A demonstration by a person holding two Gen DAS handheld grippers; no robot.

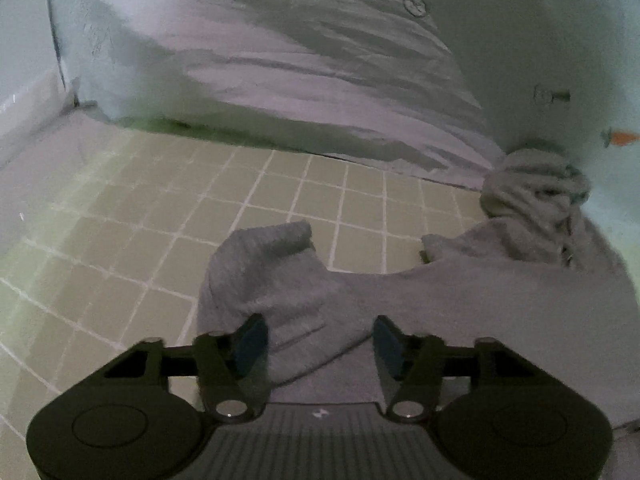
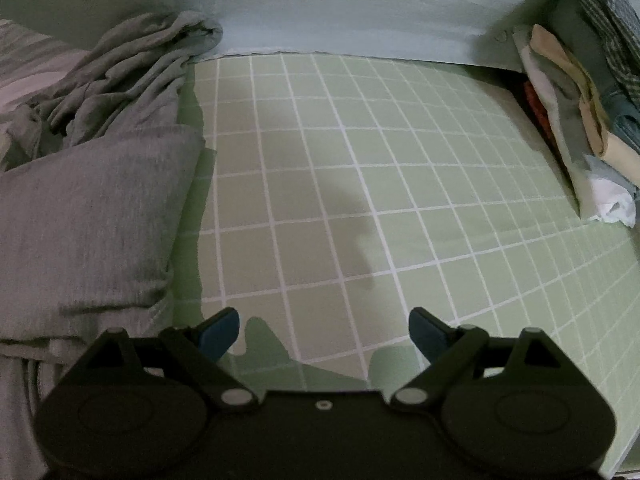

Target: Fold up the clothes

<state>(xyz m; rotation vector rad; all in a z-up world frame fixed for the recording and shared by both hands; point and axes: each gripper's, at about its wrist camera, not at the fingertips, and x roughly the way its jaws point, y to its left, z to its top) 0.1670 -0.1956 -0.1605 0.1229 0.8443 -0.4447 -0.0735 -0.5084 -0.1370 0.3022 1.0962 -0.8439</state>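
1. Grey garment lies on the green grid-lined mat; in the left wrist view it fills the lower right, and a sleeve-like flap of it reaches out onto the mat.
2. Its far end is bunched into a wrinkled heap at the mat's back edge, against the pale sheet behind.
3. Left hand-held gripper hangs over the flap's near part, jaws apart. Grey cloth shows in the gap between its blue pads, but the pads do not press on it, so it is released.
4. A striped fabric, heavily blurred, stretches across the top of that view behind the mat.
5. In the right wrist view the same garment covers the left side: a smoother, flat panel nearer, the crumpled heap farther back.
6. Right hand-held gripper is spread wide over bare mat, just beside the garment's edge, with nothing between its blue pads. It is released.
7. A stack of folded clothes in mixed colours, a checked piece among them, sits at the mat's far right, well apart from the grey garment.
8. Shadows of the gripper fall on the mat near its middle.
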